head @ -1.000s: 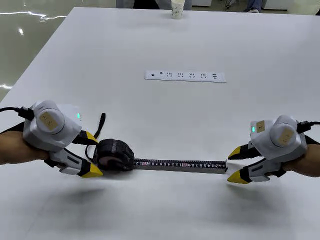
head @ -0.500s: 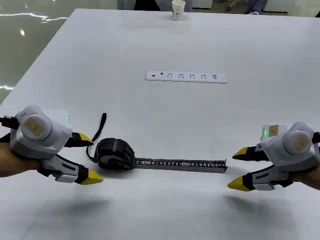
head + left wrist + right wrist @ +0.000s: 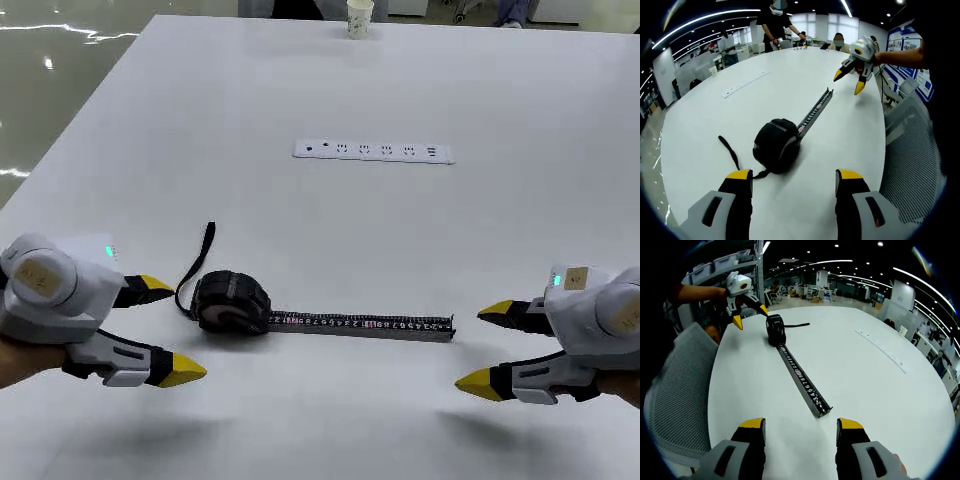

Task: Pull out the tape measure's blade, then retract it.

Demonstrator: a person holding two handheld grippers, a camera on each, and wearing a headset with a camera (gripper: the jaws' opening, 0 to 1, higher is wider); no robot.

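The tape measure lies near on the counter, its blade running left-right, tip pointing right. Left gripper and right gripper flank it, jaws wide, holding nothing.

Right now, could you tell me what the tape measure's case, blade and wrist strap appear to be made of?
Case: matte black with ribbed grip, probably rubber-coated plastic. Blade: thin flat strip with printed numbers, likely painted steel. Wrist strap: limp black band lying curved, probably fabric or rubber.
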